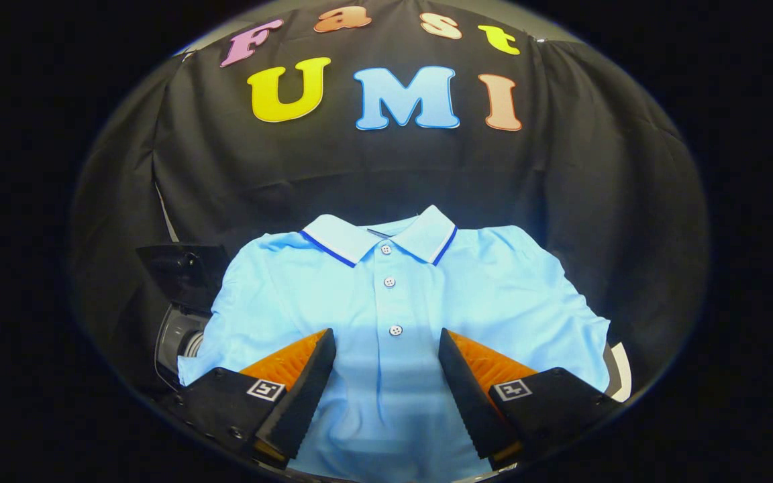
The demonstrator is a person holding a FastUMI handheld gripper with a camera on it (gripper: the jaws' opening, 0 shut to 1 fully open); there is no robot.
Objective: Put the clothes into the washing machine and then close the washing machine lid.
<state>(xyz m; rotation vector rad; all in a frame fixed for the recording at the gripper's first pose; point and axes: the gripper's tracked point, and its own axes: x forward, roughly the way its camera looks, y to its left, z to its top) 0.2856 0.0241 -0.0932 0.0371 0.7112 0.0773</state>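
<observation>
The claw [386,349] hangs released above the light blue polo shirt [393,295], fingers spread either side of its button placket at lower centre. The pickup is not yet made; next it likely must descend and pinch the cloth.

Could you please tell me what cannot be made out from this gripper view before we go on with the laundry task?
- Surface under the polo shirt: the spread shirt covers it.
- Dark machine part beside the shirt's sleeve: the shirt hides most of it, so whether it is the washing machine or its lid is unclear.
- Shirt's lower hem: cut off behind the open gripper, whose fingers stand apart above the placket; contact cannot be judged.
</observation>
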